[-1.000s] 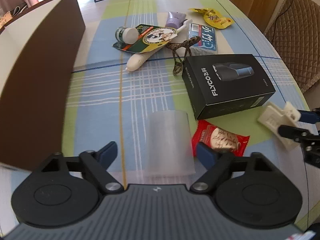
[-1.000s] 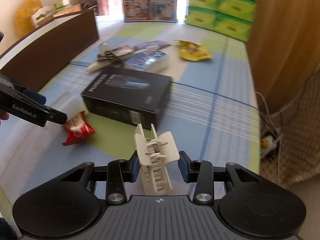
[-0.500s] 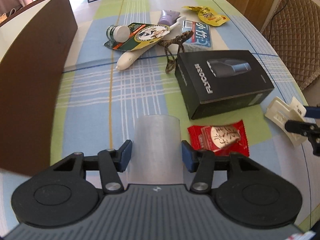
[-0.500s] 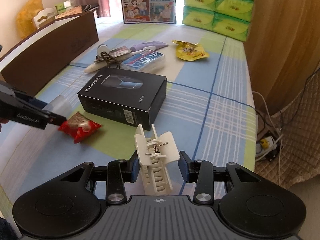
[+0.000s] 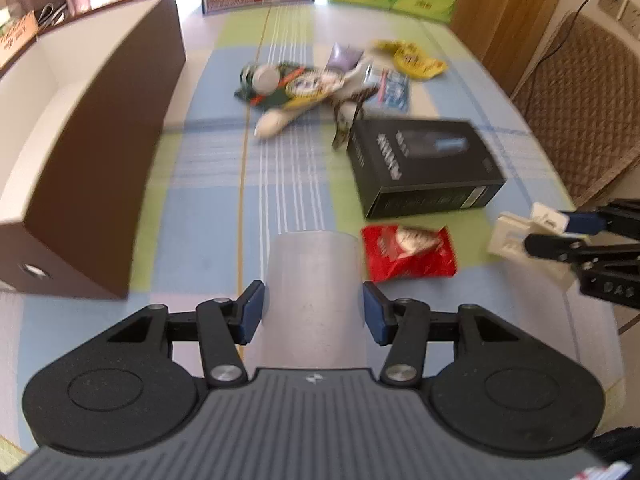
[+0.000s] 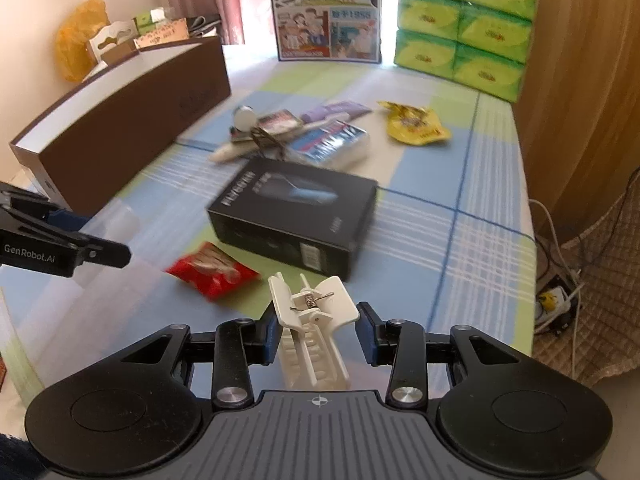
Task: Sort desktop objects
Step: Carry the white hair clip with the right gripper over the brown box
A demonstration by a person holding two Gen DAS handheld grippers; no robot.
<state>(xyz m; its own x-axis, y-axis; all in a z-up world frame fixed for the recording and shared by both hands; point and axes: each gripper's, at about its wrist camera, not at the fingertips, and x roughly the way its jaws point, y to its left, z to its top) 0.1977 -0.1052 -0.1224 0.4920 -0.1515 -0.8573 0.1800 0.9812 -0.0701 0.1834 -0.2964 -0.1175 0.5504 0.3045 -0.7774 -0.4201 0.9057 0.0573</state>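
My left gripper (image 5: 314, 312) is shut on a clear plastic cup (image 5: 314, 280) and holds it above the table. My right gripper (image 6: 318, 334) is shut on a cream hair claw clip (image 6: 312, 332), also lifted; it shows in the left wrist view (image 5: 516, 236) at the right. A red snack packet (image 5: 408, 252) lies just right of the cup, in front of a black FLYCO box (image 5: 420, 164). A large brown box (image 5: 80, 136) with a white inside stands open at the left.
A heap of small items (image 5: 320, 84) lies further back: a tube, a bottle, packets, a cord, a blue pack. A yellow packet (image 6: 416, 128) lies at the back right. Green tissue packs (image 6: 464, 24) and a poster stand at the far end. A chair (image 5: 580, 112) is right of the table.
My left gripper closed on the clear cup and lifted it, drawing back. My right gripper rose with the clip held the same way. The views show more of the room.
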